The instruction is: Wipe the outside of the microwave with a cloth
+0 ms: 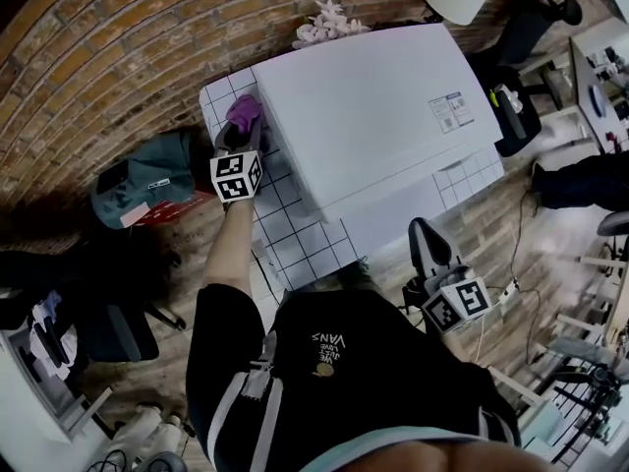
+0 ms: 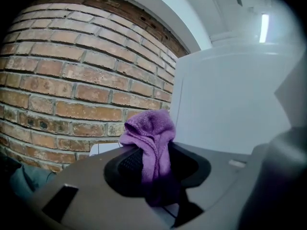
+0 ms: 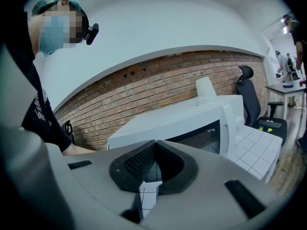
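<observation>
Purple cloth [image 2: 151,131] — one — held by left gripper [image 2: 152,164] at one microwave [image 1: 373,116]; right gripper [image 3: 154,146] closed.

White grid-tiled table [image 1: 287,232] with a large white microwave [image 1: 373,116] directly on it

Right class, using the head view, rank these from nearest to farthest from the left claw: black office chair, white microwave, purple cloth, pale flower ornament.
1. Purple terry cloth: clamped in the left claw.
2. White boxy microwave: just to the claw's right.
3. Pale flower ornament: behind the microwave's back edge.
4. Black office chair: far right, beyond the microwave.
</observation>
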`<state>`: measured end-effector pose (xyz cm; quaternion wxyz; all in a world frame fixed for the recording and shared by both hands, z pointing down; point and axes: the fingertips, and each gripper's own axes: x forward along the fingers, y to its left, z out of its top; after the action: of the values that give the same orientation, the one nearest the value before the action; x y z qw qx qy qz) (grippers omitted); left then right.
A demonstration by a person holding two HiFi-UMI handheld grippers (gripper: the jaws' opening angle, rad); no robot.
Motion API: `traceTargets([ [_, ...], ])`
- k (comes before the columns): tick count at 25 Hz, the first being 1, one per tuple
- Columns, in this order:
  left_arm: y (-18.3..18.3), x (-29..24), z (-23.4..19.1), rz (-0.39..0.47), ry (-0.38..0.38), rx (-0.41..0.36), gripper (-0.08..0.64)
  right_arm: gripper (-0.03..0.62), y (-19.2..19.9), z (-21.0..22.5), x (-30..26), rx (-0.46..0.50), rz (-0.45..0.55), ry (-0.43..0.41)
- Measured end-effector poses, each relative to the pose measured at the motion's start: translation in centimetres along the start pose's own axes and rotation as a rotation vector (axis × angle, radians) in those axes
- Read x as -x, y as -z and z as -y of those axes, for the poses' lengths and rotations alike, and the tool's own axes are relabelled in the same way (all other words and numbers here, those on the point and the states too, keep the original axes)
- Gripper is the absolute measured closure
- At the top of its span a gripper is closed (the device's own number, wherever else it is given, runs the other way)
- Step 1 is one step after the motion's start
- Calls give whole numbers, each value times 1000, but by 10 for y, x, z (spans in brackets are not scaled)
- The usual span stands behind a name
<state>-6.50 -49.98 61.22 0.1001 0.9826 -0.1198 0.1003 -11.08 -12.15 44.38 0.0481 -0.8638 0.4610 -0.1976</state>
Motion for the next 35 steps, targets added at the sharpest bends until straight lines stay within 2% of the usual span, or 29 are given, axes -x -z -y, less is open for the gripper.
traceTargets([
  [10,-11,96,45,42,61,-53,419,588,-15,-2,-6,0,73,-83],
  [15,-34,152,78,72,116,-84,419,588,-22,15,4,-8,134,-40],
  [20,-52,197,117,73,171,-148,419,588,-25,43,23,-27,195,14],
  [28,-66,249,182,110,47,-152,419,588,-34,115,74,-37,226,12],
  [32,-66,257,241,121,-30,-142,419,588,-36,162,103,-31,217,-32],
  [35,-58,248,296,135,-37,-123,419,588,-37,199,125,-36,202,-63],
])
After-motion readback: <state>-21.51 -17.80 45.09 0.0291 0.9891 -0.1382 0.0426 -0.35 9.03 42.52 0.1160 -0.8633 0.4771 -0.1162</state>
